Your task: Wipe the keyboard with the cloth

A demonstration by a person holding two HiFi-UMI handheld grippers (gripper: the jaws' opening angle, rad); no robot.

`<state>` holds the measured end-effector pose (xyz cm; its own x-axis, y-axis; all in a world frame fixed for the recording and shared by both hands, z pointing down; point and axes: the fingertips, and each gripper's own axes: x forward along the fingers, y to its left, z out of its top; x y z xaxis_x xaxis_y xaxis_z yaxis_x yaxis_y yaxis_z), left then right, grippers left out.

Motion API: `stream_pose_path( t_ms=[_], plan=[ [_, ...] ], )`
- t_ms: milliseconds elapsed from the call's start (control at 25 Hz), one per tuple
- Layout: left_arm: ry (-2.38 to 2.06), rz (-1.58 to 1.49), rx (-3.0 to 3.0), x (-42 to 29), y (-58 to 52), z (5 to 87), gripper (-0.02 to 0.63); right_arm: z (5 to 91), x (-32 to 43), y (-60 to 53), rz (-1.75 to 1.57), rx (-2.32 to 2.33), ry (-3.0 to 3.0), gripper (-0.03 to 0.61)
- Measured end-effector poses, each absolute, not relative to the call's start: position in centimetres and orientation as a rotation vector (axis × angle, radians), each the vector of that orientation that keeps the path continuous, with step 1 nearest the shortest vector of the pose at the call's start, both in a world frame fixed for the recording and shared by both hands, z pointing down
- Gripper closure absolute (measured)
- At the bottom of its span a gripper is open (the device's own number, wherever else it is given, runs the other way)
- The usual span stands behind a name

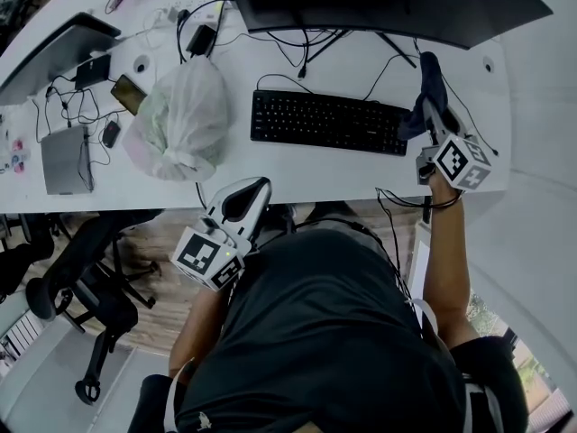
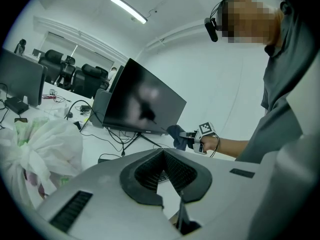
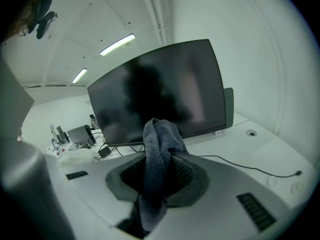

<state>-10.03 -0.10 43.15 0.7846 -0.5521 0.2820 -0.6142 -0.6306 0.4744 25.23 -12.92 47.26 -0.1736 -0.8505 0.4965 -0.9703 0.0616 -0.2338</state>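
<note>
White tabletop [image 1: 297,165] runs across the head view, strewn with cables and small devices. Over its far edge stands a large dark monitor [image 1: 379,3]. At the left of the middle sits a bulging pale plastic bag [image 1: 180,120], and just to the right of it lies a black keyboard [image 1: 329,121], flat in front of the monitor. The left gripper [image 2: 162,153] hangs off the near edge of the tabletop, its jaws brought together at the tips with nothing between them. The right gripper [image 1: 435,115] is at the keyboard's right end, jaws clamped on a dark grey cloth [image 3: 159,134]. Folded over the jaw tips, the cloth is held up in the air before the monitor.
</note>
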Motion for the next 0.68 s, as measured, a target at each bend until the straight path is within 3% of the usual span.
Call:
stream_pose_path(
  t_ms=[680],
  plan=[
    [-0.899,0.191,2.439,-10.2,2.0,42.9,0.609,48.3,26.5,-11.3,0.79,1.866,-2.072,0.502]
  ],
)
